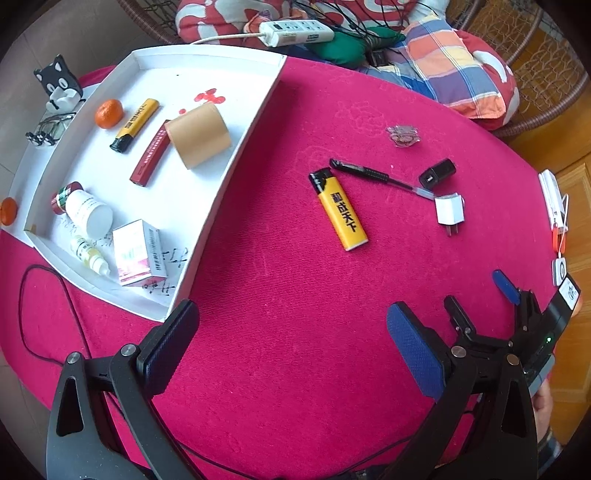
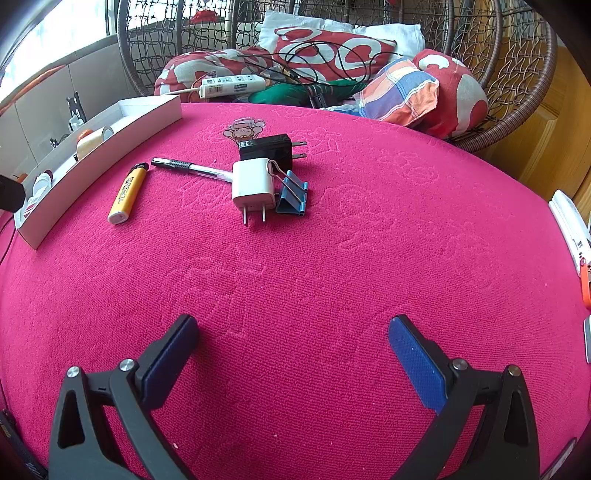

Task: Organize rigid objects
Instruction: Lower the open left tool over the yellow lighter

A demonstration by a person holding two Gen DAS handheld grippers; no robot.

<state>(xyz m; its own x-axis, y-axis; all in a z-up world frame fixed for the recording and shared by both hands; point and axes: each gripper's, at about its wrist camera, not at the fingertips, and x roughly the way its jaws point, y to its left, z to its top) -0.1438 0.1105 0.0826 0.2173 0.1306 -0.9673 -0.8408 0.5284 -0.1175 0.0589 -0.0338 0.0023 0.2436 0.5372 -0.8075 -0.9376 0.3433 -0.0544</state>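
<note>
On the pink cloth lie a yellow lighter (image 1: 340,210) (image 2: 127,192), a black pen (image 1: 376,177) (image 2: 188,168), a white charger plug (image 1: 448,212) (image 2: 253,186), a black charger (image 1: 437,173) (image 2: 267,147) and a blue binder clip (image 2: 291,197). The white tray (image 1: 236,162) (image 2: 110,147) holds a second yellow lighter (image 1: 136,123), a cardboard roll (image 1: 199,134), a red box (image 1: 151,157), a white bottle (image 1: 86,212), a small dropper bottle (image 1: 90,256) and a medicine box (image 1: 138,253). My left gripper (image 1: 291,339) is open and empty near the tray's corner. My right gripper (image 2: 293,349) (image 1: 480,291) is open and empty, short of the plug.
A tangerine (image 1: 108,113) lies in the tray; another (image 1: 8,210) sits outside it. A sticker (image 1: 402,134) lies on the cloth. A power strip (image 1: 295,31), cables and cushions (image 2: 399,92) lie behind the table. White items (image 1: 552,201) sit at the right edge.
</note>
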